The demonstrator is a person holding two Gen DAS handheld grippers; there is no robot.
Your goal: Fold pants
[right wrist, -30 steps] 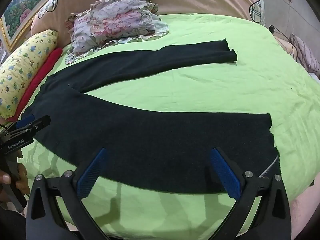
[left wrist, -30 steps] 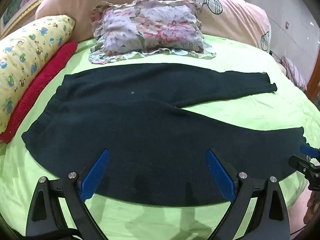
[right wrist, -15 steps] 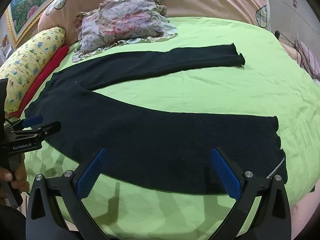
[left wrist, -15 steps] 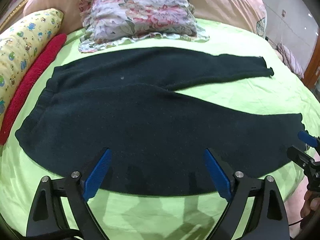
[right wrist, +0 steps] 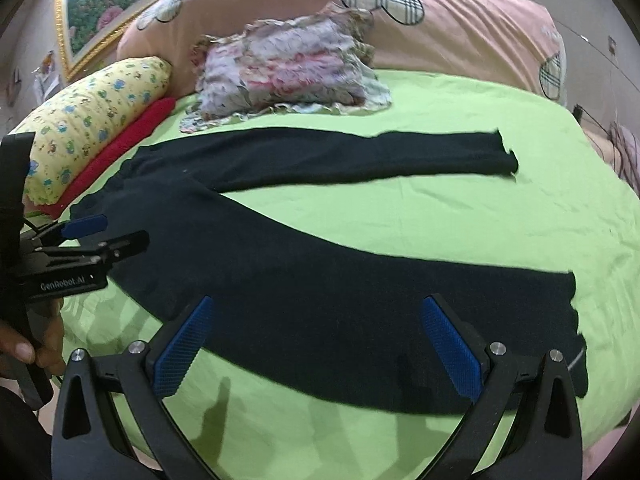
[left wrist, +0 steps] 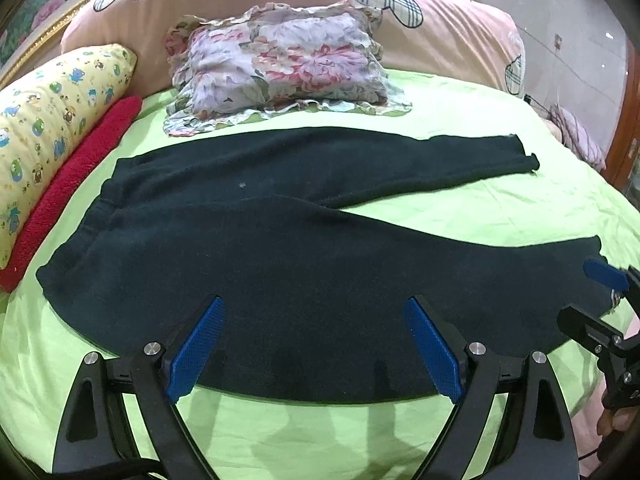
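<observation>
Pants (left wrist: 304, 264) lie on bed (left wrist: 500, 212) — pillow (left wrist: 280, 64) behind.

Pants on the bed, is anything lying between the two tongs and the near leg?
Nothing visible. The left tongs and right tongs are both open above the near edge of the pants, with only bare green sheet beneath them.

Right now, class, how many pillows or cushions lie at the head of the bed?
3: a floral pillow in the middle above the pants, a yellow cartoon-print one at the left, a long pink one behind. More may be hidden.
</observation>
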